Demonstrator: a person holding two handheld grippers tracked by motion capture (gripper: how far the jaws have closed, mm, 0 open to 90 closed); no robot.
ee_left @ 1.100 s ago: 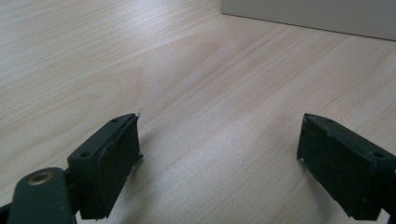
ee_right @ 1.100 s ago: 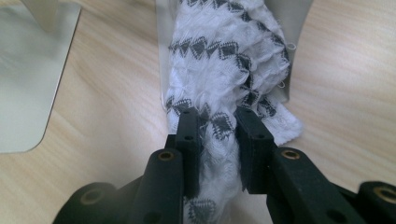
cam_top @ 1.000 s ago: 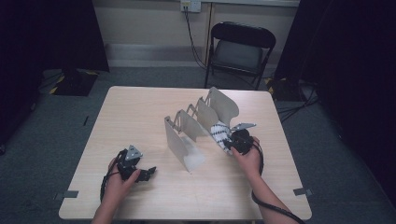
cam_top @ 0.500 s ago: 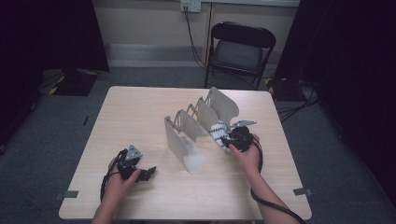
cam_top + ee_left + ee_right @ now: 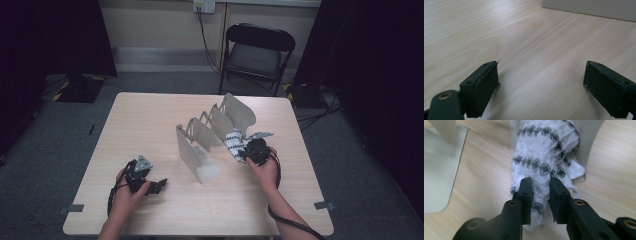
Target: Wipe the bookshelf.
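Note:
A rolled white cloth (image 5: 541, 157) with black diamond bands lies between two dividers of a grey accordion rack (image 5: 212, 130). In the high view the cloth (image 5: 233, 142) sits at the rack's right side. My right gripper (image 5: 540, 187) is shut on the near end of this roll, its jaws pinching the fabric; in the high view this gripper (image 5: 250, 149) is just right of the rack. My left gripper (image 5: 541, 77) stands open over bare wood with nothing between its jaws. In the high view it (image 5: 159, 186) rests near the table's front left, apart from the rack.
The light wooden table (image 5: 145, 120) carries the rack across its middle. A grey rack base plate (image 5: 441, 167) lies left of the roll. A black folding chair (image 5: 257, 50) stands behind the table, with dark curtains at both sides.
My right gripper has shifted slightly left toward the rack with the cloth in it. The left gripper has stayed where it was.

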